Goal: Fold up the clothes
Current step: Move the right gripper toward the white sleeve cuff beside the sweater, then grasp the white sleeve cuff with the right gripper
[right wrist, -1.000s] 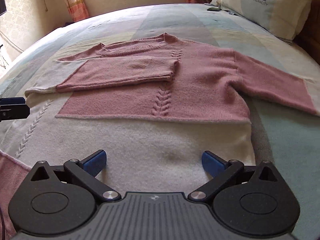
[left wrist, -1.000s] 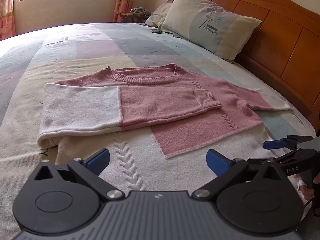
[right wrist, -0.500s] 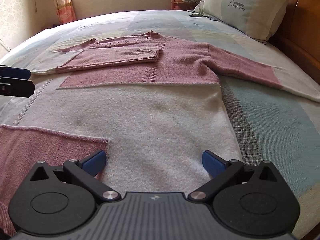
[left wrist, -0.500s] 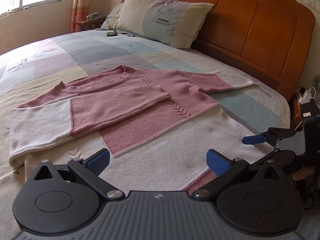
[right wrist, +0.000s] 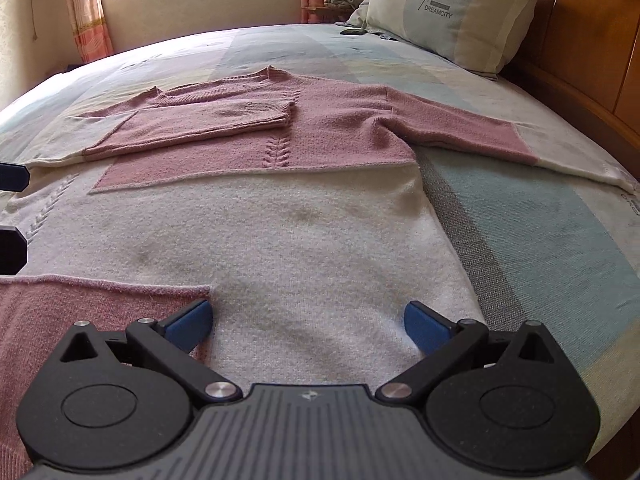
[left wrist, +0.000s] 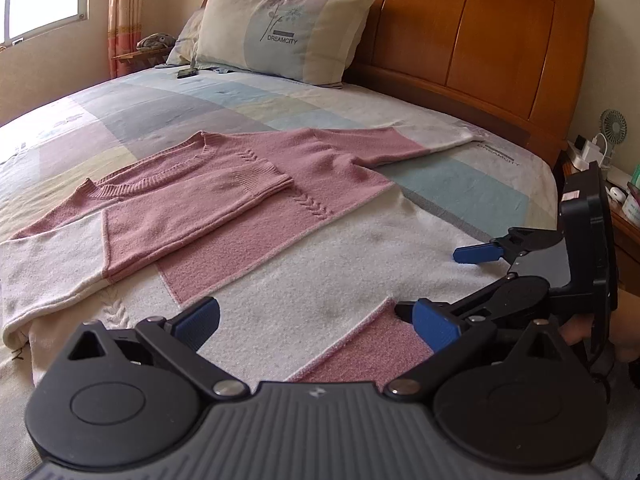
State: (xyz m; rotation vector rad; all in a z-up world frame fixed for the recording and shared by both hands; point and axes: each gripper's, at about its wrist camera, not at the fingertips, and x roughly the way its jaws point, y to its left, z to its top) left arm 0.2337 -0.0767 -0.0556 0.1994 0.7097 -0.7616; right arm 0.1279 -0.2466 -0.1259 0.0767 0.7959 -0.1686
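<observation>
A pink and white knit sweater (left wrist: 280,184) (right wrist: 332,120) lies flat, face up, on the bed. One sleeve (left wrist: 192,208) (right wrist: 200,124) is folded across the chest. The other sleeve (left wrist: 380,144) (right wrist: 460,128) stretches out toward the headboard. My left gripper (left wrist: 316,318) is open and low over the white lower part, near a pink hem patch (left wrist: 372,352) (right wrist: 80,312). To its right, my right gripper (right wrist: 308,322) (left wrist: 444,280) is open over the same white area and holds nothing. The left gripper's tips (right wrist: 12,212) show at the left edge of the right wrist view.
A pillow (left wrist: 280,32) (right wrist: 448,8) leans on the wooden headboard (left wrist: 480,40). A small dark object (left wrist: 186,74) lies near the pillow. A nightstand with a small fan (left wrist: 612,124) stands right of the bed. A hand (left wrist: 576,326) holds the right gripper.
Both cameras have drawn back toward the sweater's hem, and the left view has swung toward the headboard. The pink hem patch has come into view. Both grippers stay open; the sweater lies unchanged.
</observation>
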